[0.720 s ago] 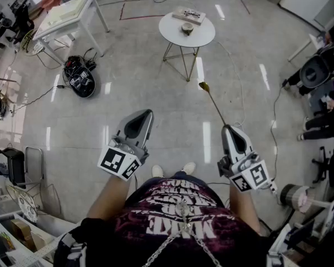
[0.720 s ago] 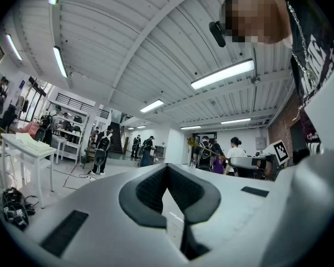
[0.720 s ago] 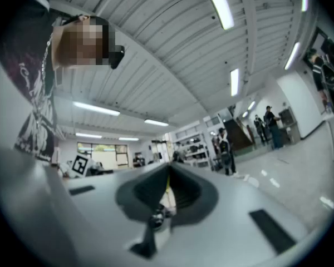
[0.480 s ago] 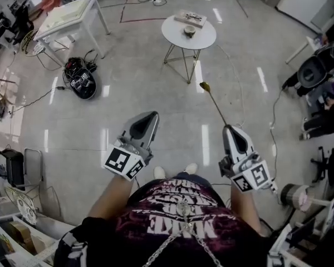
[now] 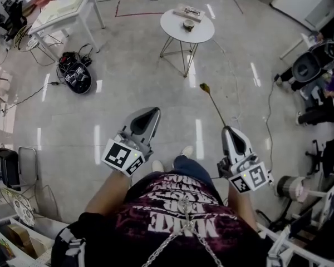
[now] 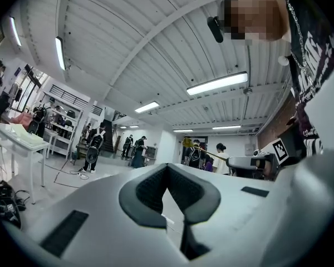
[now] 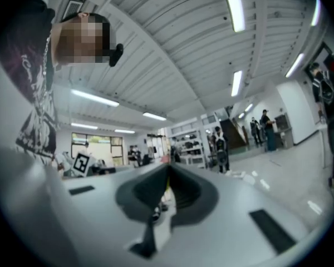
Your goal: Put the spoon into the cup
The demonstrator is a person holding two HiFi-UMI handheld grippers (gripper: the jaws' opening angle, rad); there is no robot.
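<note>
A gold long-handled spoon sticks forward from my right gripper, which is shut on the end of its handle; the bowl points toward the far table. In the right gripper view a yellowish strip of the spoon sits between the closed jaws. The cup stands on a round white table far ahead, well beyond both grippers. My left gripper is held level beside the right one, shut and holding nothing. From the left gripper view the spoon shows off to the right.
A flat tray lies on the round table behind the cup. A white rectangular table stands far left, with a black bag and cables on the floor near it. Seated people and a black chair are at the right.
The person has stepped forward; a leg now shows below the grippers and the floor has shifted slightly. Both grippers keep their pose, with the spoon still held.
</note>
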